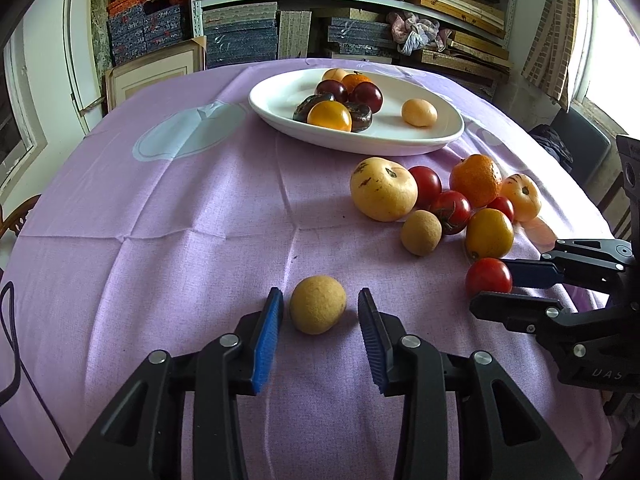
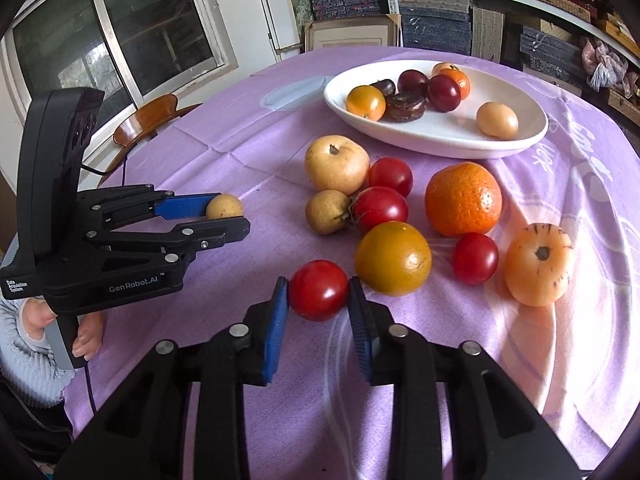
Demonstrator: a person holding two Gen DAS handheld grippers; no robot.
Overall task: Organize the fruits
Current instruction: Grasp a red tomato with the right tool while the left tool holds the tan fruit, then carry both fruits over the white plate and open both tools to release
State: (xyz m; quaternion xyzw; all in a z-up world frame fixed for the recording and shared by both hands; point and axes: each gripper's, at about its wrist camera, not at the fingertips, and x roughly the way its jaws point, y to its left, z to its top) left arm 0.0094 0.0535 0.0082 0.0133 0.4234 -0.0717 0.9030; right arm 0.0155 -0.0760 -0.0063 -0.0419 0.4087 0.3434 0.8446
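The left hand-held gripper (image 1: 319, 312) stands released around a tan longan (image 1: 317, 310) on the purple tablecloth (image 1: 180, 220), with gaps showing between the fruit and both blue pads. The right hand-held gripper (image 2: 319, 292) is clenched on a red cherry tomato (image 2: 318, 290), pads pressing both sides, near the table's front edge. Beyond lie loose fruits, among them an orange (image 2: 463, 199) and a yellow tomato (image 2: 393, 258). A white oval plate (image 2: 440, 136) toward the far edge carries more fruit.
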